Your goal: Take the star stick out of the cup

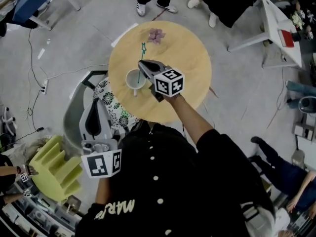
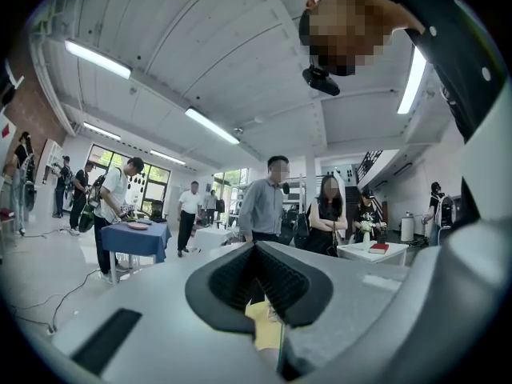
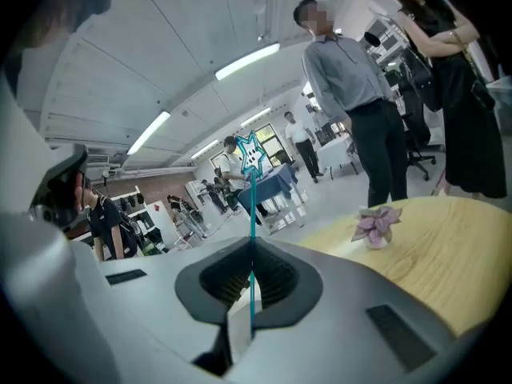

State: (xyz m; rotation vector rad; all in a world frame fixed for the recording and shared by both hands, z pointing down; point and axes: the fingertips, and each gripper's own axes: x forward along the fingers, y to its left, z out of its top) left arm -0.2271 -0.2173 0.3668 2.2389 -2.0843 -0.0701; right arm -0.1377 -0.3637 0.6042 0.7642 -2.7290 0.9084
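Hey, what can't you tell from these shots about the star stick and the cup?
- Lower end of the star stick: in the head view the right gripper covers it, so whether it has cleared the cup is unclear.
- Right gripper view: the gripper's body hides that end, and the cup is out of frame.
- Cup's inside: too small in the head view.

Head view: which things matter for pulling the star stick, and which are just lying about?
In the job: star stick, clamped in the right claw; white cup; round table.
Lying about: pink plant on the table; yellow-green chair; left claw, shut, off the table.
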